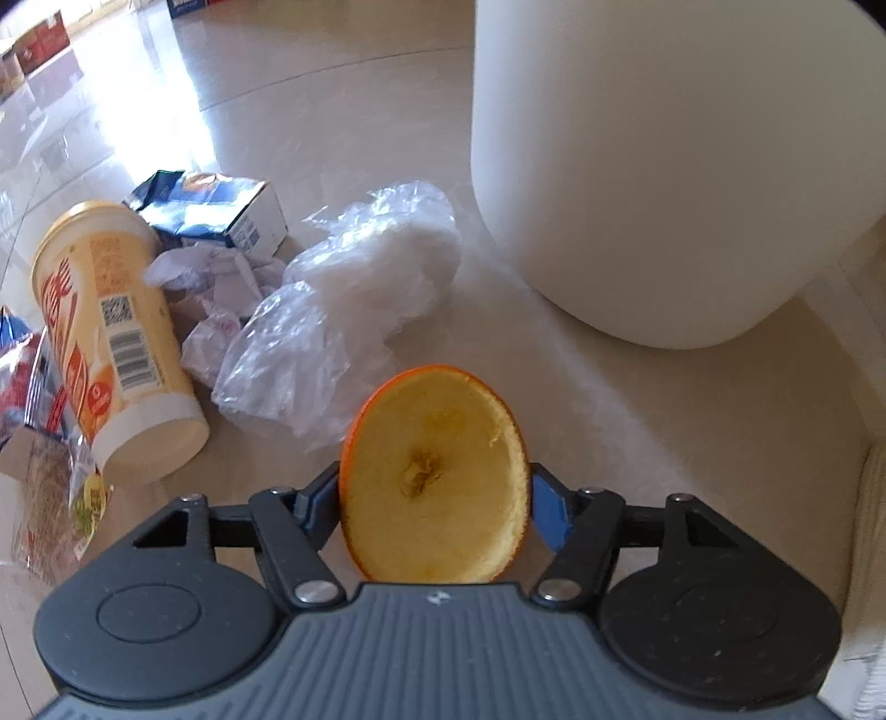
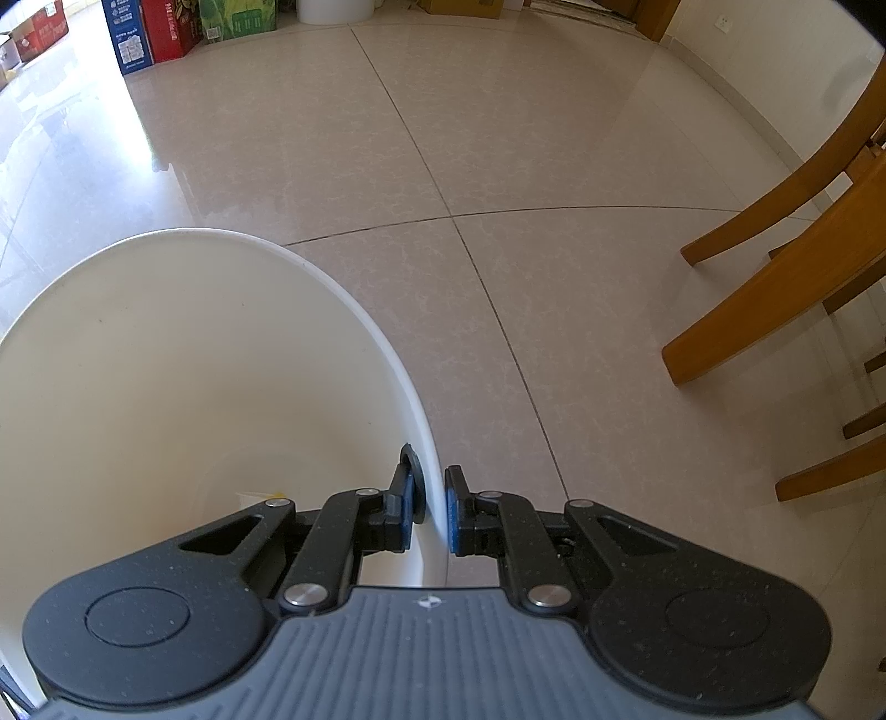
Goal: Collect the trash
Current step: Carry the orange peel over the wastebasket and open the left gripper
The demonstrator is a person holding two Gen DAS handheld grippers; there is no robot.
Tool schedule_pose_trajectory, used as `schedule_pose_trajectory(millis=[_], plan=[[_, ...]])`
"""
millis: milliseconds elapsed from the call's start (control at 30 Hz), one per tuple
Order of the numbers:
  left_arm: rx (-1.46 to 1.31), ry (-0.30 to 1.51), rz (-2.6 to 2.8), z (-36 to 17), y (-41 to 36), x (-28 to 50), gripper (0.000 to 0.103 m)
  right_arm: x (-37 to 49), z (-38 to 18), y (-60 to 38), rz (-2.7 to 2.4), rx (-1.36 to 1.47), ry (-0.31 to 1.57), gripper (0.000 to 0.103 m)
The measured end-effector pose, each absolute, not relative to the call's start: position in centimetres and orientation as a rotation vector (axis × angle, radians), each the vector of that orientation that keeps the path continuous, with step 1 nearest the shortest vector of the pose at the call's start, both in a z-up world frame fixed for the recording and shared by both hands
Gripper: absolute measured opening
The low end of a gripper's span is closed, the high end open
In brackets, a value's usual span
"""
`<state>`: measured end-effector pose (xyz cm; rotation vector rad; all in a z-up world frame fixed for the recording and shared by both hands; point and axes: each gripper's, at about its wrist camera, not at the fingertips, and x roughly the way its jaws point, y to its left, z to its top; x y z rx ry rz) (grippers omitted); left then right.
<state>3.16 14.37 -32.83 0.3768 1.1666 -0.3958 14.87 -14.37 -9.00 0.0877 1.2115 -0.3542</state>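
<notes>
A cupped piece of orange peel, pale inside and orange at the rim, stands upright between the blue pads of my left gripper, which is shut on it just above the floor. The white bin stands close behind and to the right. To the left lie a yellow drink cup on its side, a crumpled clear plastic bag, crumpled paper and a torn blue-and-white carton. My right gripper is shut on the bin's rim, one pad inside and one outside.
Colourful packets and a cardboard piece lie at the far left edge. Wooden chair legs stand to the right of the bin. Boxes line the far wall across the tiled floor.
</notes>
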Motion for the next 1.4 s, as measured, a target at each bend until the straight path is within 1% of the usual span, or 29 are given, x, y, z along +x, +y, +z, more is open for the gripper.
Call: schedule_pose_trajectory(millis=[200, 400, 633, 767, 967, 1133, 1267, 1400], plan=[[0.387, 1.205, -0.449, -31.4, 15.2, 2.9, 0.065, 14.8, -9.0, -14.4, -0.354, 0.088, 1.212, 0.014], [0.386, 1.254, -0.495, -28.5, 17.0, 2.7, 0.065, 14.9, -9.0, -14.4, -0.351, 0.081, 1.211, 0.014], [0.444, 1.243, -0.553, -21.6, 17.9, 3.5, 0.064, 14.9, -8.9, -14.2, -0.35, 0.082, 1.211, 0.014], [0.449, 1.218, -0.582, -16.1, 17.5, 5.2, 0.064, 15.0, -8.9, -14.1, -0.351, 0.083, 1.213, 0.014], [0.461, 1.068, -0.62, -7.5, 14.0, 7.6, 0.064, 15.0, -8.9, -14.5, -0.349, 0.092, 1.213, 0.014], [0.45, 0.99, -0.683, -2.9, 9.1, 9.6, 0.064, 15.1, -8.8, -15.4, -0.351, 0.14, 1.216, 0.014], [0.464, 0.921, -0.734, -1.8, 4.7, 10.7, 0.064, 15.1, -8.9, -15.8, -0.361, 0.157, 1.217, 0.014], [0.452, 0.948, -0.77, -3.3, 1.4, 11.6, 0.065, 15.0, -8.9, -15.8, -0.357, 0.154, 1.215, 0.013]])
